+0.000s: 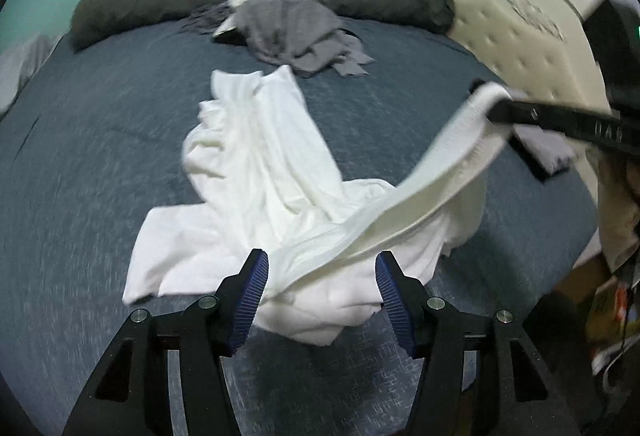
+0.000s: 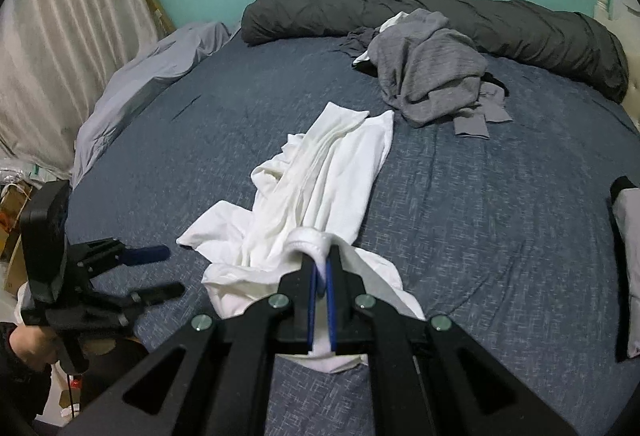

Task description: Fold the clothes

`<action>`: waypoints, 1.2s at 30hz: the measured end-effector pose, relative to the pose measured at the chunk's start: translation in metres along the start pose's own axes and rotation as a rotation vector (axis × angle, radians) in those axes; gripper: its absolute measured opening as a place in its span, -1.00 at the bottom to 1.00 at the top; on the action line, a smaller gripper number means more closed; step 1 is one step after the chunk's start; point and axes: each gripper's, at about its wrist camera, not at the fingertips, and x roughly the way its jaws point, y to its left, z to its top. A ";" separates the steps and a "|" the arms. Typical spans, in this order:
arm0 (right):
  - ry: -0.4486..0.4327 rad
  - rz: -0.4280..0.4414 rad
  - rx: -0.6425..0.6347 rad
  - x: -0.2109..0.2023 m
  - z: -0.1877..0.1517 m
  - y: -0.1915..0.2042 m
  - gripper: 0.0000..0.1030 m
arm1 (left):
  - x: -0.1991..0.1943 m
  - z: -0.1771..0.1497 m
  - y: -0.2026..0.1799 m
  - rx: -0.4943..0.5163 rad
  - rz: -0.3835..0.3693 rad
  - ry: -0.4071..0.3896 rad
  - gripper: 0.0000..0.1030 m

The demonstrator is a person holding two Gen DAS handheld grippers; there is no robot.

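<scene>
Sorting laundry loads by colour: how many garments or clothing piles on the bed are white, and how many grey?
White: 1, the white garment pinched by the right gripper.
Grey: 1, the grey clothes heap; how many pieces it holds is unclear.
Total: 2

Black two-finger grippers (image 1: 322, 268), blue ribbed pads (image 1: 252, 300) (silver screws), dark sleeve (image 2: 24, 384)

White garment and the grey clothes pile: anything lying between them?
No. In the right wrist view, only bare blue bedspread separates the white garment from the grey clothes pile.
</scene>
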 end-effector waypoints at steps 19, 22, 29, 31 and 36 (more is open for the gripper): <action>0.000 0.000 -0.006 0.013 -0.012 -0.010 -0.92 | 0.061 0.035 -0.026 0.149 0.006 0.047 -0.95; -0.004 -0.018 0.083 0.025 -0.015 -0.029 -0.90 | 0.056 0.048 -0.020 0.111 0.003 0.041 -0.95; -0.040 -0.099 0.284 0.033 -0.040 -0.059 -0.25 | 0.051 0.080 -0.007 0.036 0.026 0.047 -0.95; -0.040 -0.071 0.319 0.034 -0.052 -0.060 -0.25 | 0.049 0.086 -0.006 0.033 0.027 0.044 -0.95; -0.009 -0.022 0.397 0.045 -0.071 -0.066 -0.24 | 0.043 0.091 -0.008 0.028 0.038 0.034 -0.95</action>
